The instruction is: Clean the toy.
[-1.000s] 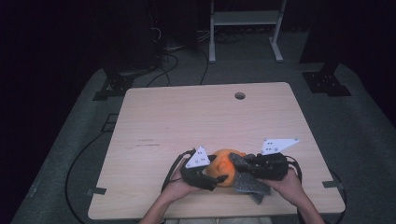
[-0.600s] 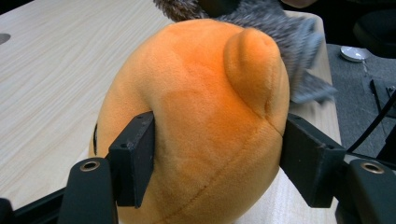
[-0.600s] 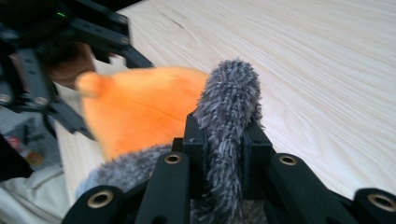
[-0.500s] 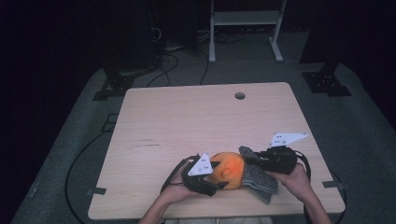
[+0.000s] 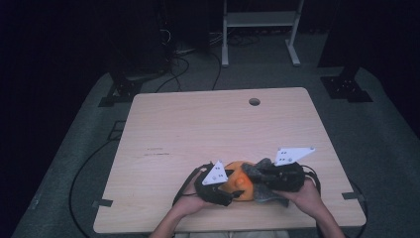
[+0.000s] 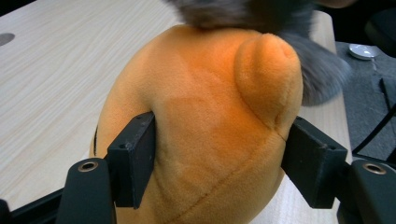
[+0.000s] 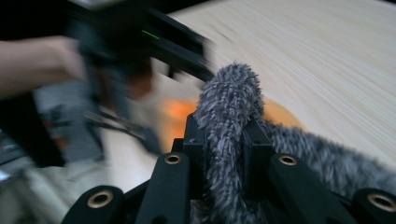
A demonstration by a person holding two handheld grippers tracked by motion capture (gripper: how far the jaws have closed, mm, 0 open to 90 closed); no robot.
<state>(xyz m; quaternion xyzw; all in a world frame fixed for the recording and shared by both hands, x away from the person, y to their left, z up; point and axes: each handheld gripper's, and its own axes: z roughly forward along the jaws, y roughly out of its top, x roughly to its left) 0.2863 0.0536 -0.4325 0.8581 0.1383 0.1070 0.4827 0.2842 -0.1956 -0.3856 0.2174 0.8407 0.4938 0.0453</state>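
Two grips share one soft plush point(image 5: 241, 184) near the table's point(image 5: 208, 129) front edge. The left gripper point(image 6: 219, 154) has just been closing, and its jaws now sink into the orange body point(image 6: 210, 121) between them. The right gripper point(image 7: 224, 140) is clamped tight on a grey furry flap point(image 7: 229, 107). Likely light and squashy (fur may slip), so the firm body is the safer hold.

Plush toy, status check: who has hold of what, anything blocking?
Left gripper clamped on orange plush body. Right gripper shut on grey furry part. Table around them bare, nothing blocking.
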